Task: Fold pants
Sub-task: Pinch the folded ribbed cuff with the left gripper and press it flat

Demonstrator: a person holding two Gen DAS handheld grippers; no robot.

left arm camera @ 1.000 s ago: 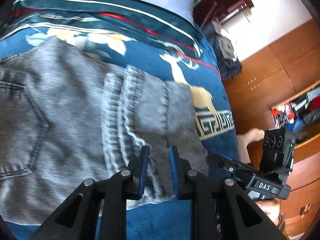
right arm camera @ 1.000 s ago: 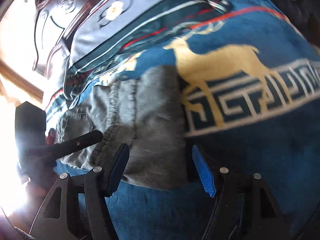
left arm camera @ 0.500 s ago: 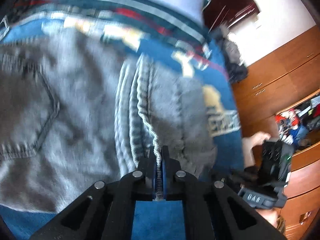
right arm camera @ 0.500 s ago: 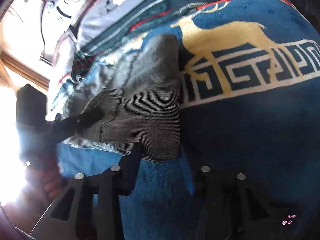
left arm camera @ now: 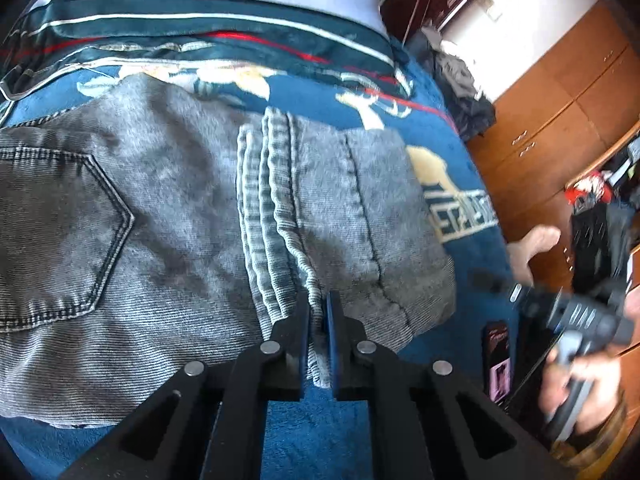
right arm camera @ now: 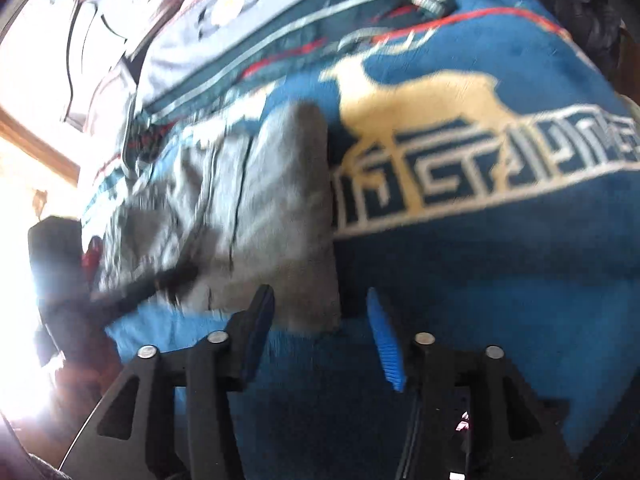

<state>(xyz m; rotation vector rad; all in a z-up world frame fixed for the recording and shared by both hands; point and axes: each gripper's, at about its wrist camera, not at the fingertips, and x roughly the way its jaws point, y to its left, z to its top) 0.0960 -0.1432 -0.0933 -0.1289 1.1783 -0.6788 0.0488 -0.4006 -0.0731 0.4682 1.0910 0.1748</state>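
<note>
The grey pants [left arm camera: 192, 216] lie folded on the blue blanket [left arm camera: 304, 432] that covers the bed. One back pocket [left arm camera: 60, 236] faces up, on the left part of the pants in the left view. Right of the pocket, the thick leg hems [left arm camera: 272, 216] lie across the top of the pants. The left tool [left arm camera: 318, 324] sits at the near edge of the pants, and its two fingers are pressed together, pinching a hem. The right tool [right arm camera: 320, 320] is at the other corner of the pants [right arm camera: 256, 208], close to the near edge. Its jaws are opening. One black finger [right arm camera: 256, 324] is in front of the grey cloth and the blue pad [right arm camera: 384, 344] is beside the pants over the blanket [right arm camera: 480, 300], so the corner of the pants sits between them, but the blurry picture does not show them pressing on it. Just past the pants, the blanket has a yellow deer [right arm camera: 416, 96] and a band of pale square lines. Behind the pants lies a striped pillow [left arm camera: 208, 28]. Further right of the pants, off the bed, stand brown wooden cupboards [left arm camera: 560, 112], and a hand [left arm camera: 580, 384] holds the right tool there.
</note>
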